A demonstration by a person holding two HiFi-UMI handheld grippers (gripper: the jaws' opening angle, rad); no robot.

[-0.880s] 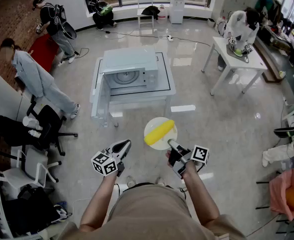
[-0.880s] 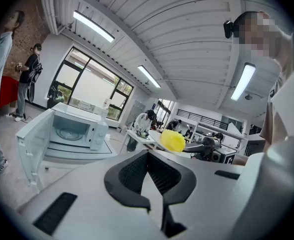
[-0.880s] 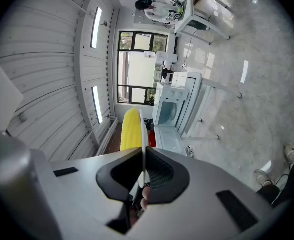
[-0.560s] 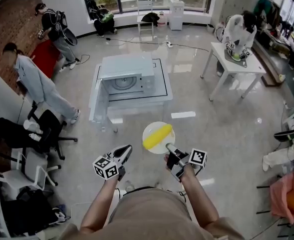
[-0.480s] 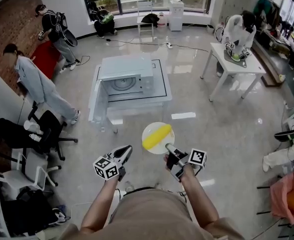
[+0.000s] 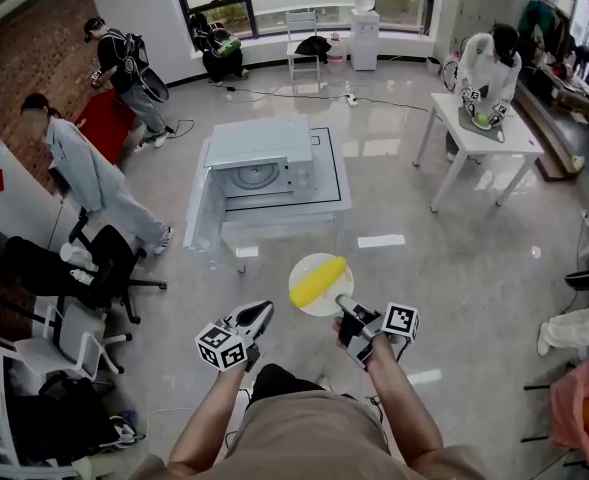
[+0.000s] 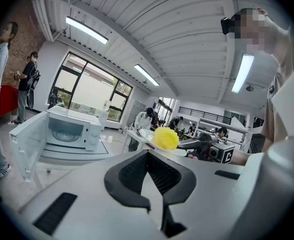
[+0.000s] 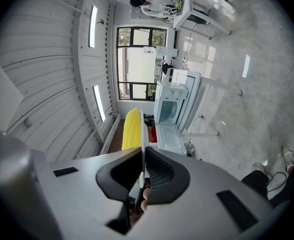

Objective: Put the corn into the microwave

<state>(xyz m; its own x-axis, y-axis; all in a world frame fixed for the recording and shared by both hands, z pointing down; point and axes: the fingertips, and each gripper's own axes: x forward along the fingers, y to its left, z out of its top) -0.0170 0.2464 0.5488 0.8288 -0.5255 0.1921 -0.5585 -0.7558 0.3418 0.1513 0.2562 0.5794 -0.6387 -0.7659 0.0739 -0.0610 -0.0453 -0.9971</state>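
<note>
A yellow corn cob (image 6: 317,279) lies on a small white plate (image 6: 326,303), carried above the floor. My right gripper (image 6: 345,305) is shut on the plate's near rim; in the right gripper view the plate (image 8: 144,136) stands edge-on between the pads with the corn (image 8: 132,128) to its left. My left gripper (image 6: 260,315) hovers left of the plate, shut and holding nothing. Ahead, the white microwave (image 6: 264,158) sits on a low table (image 6: 336,183), its door (image 6: 199,220) swung open to the left. The left gripper view shows the left gripper (image 7: 147,154), the microwave (image 7: 69,130) and the corn (image 7: 165,138).
A person in grey (image 6: 86,173) stands left of the microwave, near black office chairs (image 6: 104,258). A white table (image 6: 486,133) with a person at it is at the right. More people stand by the far windows, and cables run across the floor.
My view has shifted slightly and a dark trouser leg now shows under my arms. The grip on the plate and the pose of both grippers look the same.
</note>
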